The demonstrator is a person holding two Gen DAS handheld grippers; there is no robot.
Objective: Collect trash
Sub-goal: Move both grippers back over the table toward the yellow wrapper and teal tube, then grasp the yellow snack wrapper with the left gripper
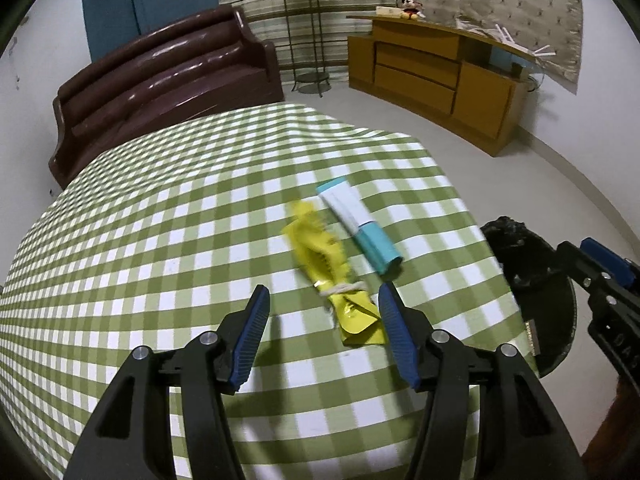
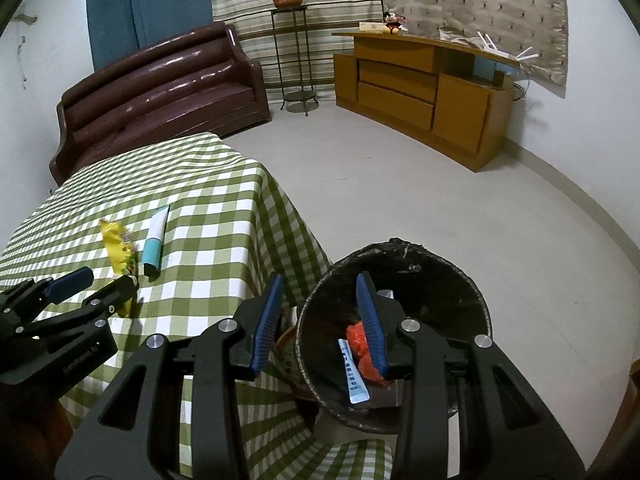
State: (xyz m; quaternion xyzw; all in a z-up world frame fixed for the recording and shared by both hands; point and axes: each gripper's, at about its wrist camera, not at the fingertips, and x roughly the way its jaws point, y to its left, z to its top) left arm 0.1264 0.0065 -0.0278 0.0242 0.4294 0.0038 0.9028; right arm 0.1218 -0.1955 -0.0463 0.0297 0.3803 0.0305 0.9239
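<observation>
Jaws of the left gripper [image 1: 324,300] stand spread over the desk [image 1: 160,240], with nothing pinched; the near end of a crumpled yellow wrapper [image 1: 320,256] lies just ahead between the blue pads. Beside the wrapper lies a white and teal tube [image 1: 358,222]. The right gripper [image 2: 320,300] hangs spread and empty above the black trash bin [image 2: 440,280], which holds an orange scrap [image 2: 358,340] and a blue sachet [image 2: 354,376].
</observation>
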